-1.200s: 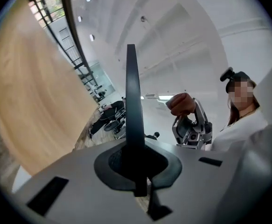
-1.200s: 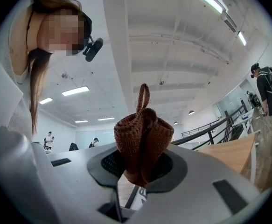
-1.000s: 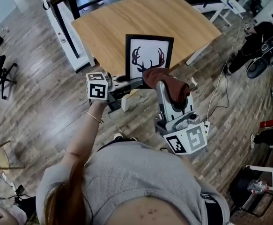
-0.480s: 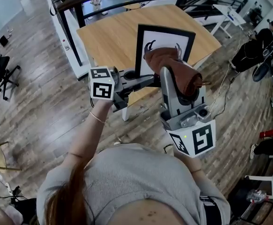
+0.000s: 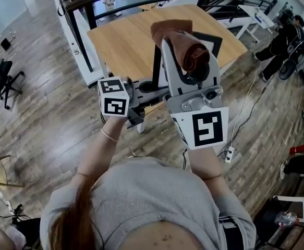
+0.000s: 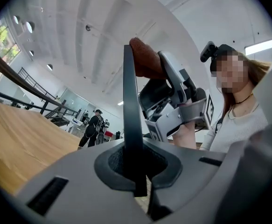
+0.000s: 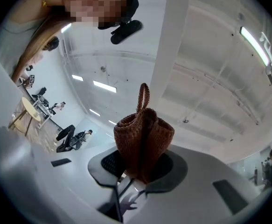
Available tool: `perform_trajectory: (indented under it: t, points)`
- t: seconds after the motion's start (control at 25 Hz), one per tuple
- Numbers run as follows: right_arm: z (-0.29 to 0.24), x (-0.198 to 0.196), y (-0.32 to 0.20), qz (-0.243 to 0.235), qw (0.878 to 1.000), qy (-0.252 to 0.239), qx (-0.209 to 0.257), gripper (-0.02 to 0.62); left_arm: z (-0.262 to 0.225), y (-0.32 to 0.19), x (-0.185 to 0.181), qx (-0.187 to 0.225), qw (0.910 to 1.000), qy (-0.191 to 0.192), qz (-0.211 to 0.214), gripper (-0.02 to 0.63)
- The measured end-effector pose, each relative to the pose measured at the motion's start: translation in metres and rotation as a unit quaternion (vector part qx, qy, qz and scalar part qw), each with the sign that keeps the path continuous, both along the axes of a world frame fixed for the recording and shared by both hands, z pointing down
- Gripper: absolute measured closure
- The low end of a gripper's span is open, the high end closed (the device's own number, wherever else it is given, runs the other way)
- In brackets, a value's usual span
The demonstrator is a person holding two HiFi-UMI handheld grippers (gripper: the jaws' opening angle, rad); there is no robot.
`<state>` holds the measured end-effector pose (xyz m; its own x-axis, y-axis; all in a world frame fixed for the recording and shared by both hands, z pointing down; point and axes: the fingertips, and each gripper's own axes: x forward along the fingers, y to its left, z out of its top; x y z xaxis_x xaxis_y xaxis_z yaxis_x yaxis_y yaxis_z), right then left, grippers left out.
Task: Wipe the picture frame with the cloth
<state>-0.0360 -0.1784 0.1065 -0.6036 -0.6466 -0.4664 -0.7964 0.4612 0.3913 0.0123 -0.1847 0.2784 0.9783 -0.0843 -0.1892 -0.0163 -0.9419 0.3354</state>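
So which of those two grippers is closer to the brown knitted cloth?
Right. The right gripper is clamped on the brown knitted cloth itself. The left gripper is shut on the lower edge of the black picture frame, with the cloth up at the frame's far end.

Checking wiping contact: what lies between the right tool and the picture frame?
The cloth, clamped in the right tool, at the top of the picture frame; the left gripper view shows it.

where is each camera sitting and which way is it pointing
Head view: on the person's head, down at the table; arms, torso show.
Left gripper view: on the left gripper, up along the clamped picture frame; torso shows.
Right gripper view: on the right gripper, at the ceiling past the gripped cloth; hair shows.
Shared: the cloth.
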Motion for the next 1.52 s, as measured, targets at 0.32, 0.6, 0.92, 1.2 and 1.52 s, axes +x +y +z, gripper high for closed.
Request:
perform_trajectory:
  t: [0.32, 0.6, 0.92, 1.2, 1.52]
  points:
    - [0.029, 0.003, 0.008, -0.016, 0.998, -0.024, -0.061, 0.499, 0.000, 0.012, 0.002, -0.025, 0.9993, 0.028, 0.002, 0.588]
    - [0.067, 0.015, 0.013, -0.018, 0.994, -0.019, -0.107, 0.499, 0.009, 0.014, 0.016, -0.048, 0.9985, 0.027, 0.001, 0.588]
    - [0.100, 0.025, 0.036, -0.037, 0.989, -0.007, -0.143, 0.499, 0.011, 0.019, 0.023, -0.050, 0.9979, 0.039, -0.013, 0.588]
    - [0.127, 0.029, 0.045, -0.039, 0.984, 0.004, -0.174, 0.499, 0.013, 0.007, 0.022, -0.046, 0.9978, 0.030, -0.036, 0.588]
    - [0.129, 0.045, 0.068, -0.078, 0.982, -0.003, -0.174, 0.499, 0.009, 0.003, 0.026, -0.083, 0.9916, 0.074, -0.065, 0.588]
